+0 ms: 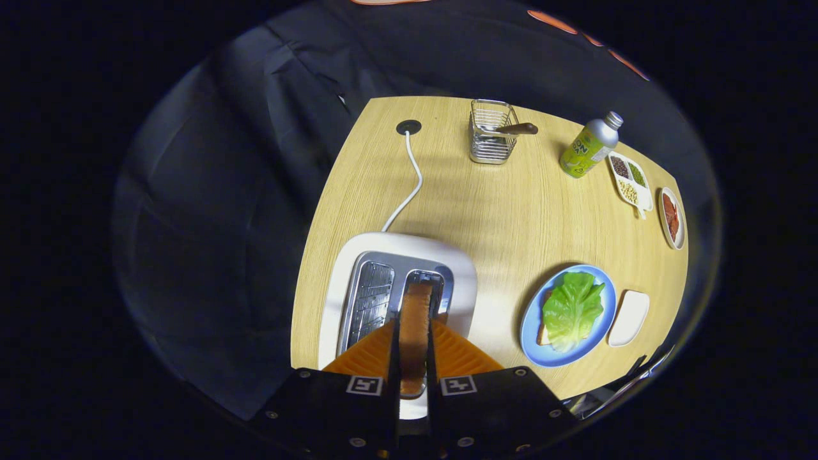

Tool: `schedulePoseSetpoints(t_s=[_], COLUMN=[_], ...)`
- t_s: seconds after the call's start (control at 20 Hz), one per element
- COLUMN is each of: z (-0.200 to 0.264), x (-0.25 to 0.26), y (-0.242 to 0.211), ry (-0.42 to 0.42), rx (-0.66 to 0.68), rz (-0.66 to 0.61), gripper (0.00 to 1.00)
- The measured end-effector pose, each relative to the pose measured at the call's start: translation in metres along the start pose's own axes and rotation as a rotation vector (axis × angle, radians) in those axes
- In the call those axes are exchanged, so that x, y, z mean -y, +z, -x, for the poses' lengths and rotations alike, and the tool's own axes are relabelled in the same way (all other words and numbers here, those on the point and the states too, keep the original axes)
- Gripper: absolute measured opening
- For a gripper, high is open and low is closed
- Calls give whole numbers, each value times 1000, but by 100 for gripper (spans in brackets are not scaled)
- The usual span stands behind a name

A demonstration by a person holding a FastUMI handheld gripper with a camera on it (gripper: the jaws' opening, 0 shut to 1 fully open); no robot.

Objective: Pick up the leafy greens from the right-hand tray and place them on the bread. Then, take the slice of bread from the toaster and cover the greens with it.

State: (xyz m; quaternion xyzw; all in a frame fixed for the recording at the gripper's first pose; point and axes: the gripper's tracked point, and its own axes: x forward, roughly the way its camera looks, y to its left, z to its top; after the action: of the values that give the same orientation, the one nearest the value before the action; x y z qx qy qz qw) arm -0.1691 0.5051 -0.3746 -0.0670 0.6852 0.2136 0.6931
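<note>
The first half of the task is looking finished: a crinkled, pale green lettuce leaf point(571, 309) is lying on a slice of bread whose brown corner point(544, 335) is peeking out beneath it, both resting on a round blue plate point(530, 319). Just to the plate's right, a small white rounded tray point(629, 317) is sitting bare, which fits the greens having come from it.

The second half is under way. The hand-held gripper point(414, 348) is reaching down over a white two-slot toaster point(463, 268), and its fingers are pinching the browned slice of toast point(416, 319) that is standing on edge in the toaster's right slot; the left slot point(370, 300) is showing only its wire cage. Whether the slice is already clear of the slot I cannot tell. What is left, in my judgement, is lifting it fully free, carrying it right to the plate and laying it flat over the leaf.

The light wooden table point(511, 211) is offering open room between toaster and plate, so the sideways path is looking unobstructed. The toaster's white cable point(409, 191) is running away behind it, off that path. A wire mesh caddy point(492, 134), a green and silver bottle point(588, 150), a white divided dish of grains point(631, 182) and a small dish of red food point(671, 217) are standing well apart at the far side. The plate is sitting near the table's near edge, so the placement is leaving little margin there.
</note>
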Motion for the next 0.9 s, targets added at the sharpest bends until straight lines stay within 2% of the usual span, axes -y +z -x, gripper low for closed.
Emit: schedulePoseSetpoints(t_s=[0.25, 0.45, 0.55, 0.75, 0.9], z=[17, 45, 57, 87, 100], x=[-1, 5, 18, 25, 50], y=[1, 6, 8, 9, 9], ry=[87, 187, 201, 316, 331], rx=[25, 57, 84, 116, 138], rz=[-16, -77, -75, -103, -139], gripper=[13, 13, 13, 13, 12])
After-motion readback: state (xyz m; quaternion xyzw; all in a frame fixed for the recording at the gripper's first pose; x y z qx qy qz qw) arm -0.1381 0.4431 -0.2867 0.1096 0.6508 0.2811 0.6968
